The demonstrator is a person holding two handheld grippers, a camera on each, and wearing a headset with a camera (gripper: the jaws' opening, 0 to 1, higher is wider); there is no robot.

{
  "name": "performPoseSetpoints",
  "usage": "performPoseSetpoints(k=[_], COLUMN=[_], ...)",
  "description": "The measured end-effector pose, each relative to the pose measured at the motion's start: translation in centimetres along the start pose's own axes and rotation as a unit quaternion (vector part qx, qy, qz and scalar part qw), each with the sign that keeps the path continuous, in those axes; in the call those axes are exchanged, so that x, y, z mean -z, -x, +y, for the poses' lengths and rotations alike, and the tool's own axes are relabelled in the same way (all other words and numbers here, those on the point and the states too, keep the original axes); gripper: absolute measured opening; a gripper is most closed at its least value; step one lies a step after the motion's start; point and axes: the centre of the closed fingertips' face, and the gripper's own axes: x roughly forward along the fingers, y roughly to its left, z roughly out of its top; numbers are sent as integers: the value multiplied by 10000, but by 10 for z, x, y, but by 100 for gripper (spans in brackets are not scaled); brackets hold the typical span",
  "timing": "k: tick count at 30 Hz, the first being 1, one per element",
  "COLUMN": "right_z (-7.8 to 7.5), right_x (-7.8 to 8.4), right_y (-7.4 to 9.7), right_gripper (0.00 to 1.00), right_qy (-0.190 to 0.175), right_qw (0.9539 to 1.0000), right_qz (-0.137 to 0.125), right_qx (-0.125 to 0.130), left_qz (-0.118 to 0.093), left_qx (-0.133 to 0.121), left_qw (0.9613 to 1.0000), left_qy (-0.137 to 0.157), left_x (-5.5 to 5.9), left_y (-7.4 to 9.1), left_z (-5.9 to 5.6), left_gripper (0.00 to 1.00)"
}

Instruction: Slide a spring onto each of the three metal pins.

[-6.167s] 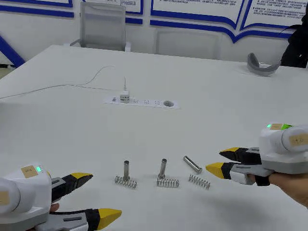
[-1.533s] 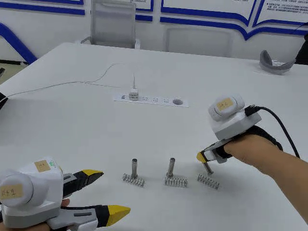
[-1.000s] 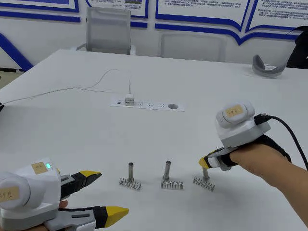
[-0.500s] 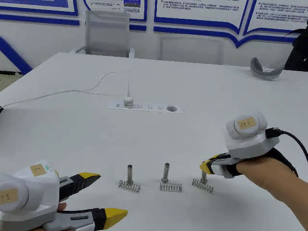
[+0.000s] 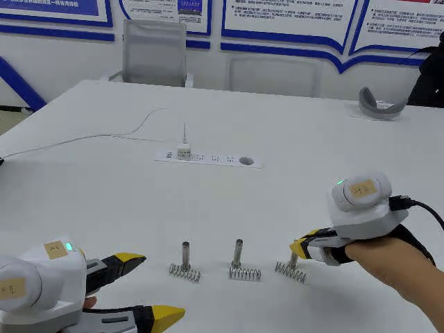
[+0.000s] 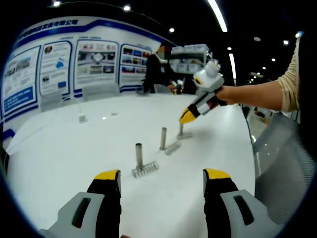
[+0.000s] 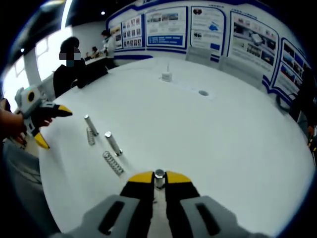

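Once lying flat, the right pin [image 5: 293,260] now stands upright, pinched in the right gripper's [image 5: 301,248] jaws. Left gripper [image 5: 154,288] gapes wide. Three springs [image 5: 245,274] lie before the pins [image 5: 238,250]. Sticker [image 5: 363,188] writing is unreadable.

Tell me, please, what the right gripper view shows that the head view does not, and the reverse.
Right gripper view adds: the top of the third pin, clamped between the yellow jaws of the right hand-held gripper, and people beyond the table. Head view adds: a grey chair and a grey headband-like item. Both: two upright pins, springs lying by them, the power strip and the open left hand-held gripper.
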Motion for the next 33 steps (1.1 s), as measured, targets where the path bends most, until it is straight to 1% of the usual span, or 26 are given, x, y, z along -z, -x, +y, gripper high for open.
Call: performPoseSetpoints(k=[11, 15, 21, 24, 27, 30, 33], right_z=[1, 0, -1, -1, -1, -1, -2], right_x=[1, -1, -8, -7, -3, 6, 17], right_y=[0, 2, 11, 17, 22, 25, 24], right_gripper=[11, 12, 15, 15, 16, 16, 16], right_qy=[36, 36, 66, 101, 171, 321, 392], right_qw=[10000, 10000, 9997, 9996, 9996, 9994, 9992], right_qz=[-25, -76, -224, -254, -238, -138, -3], right_qx=[-24, -8, 17, 28, 10, -2, -27], left_qz=[-19, -27, -39, -39, -45, -53, -37], left_qx=[6, 10, 6, 16, 16, 15, 24], left_qw=[10000, 10000, 10000, 10000, 10000, 10000, 10000], left_qy=[-15, -18, -24, -38, -39, -37, -38], left_x=[-1, -2, -3, -3, -4, -4, -3], left_y=[0, 0, 0, 0, 1, 1, 0], left_z=[0, 0, 0, -1, -1, 0, -1], left_gripper=[69, 69, 69, 69, 69, 69, 69])
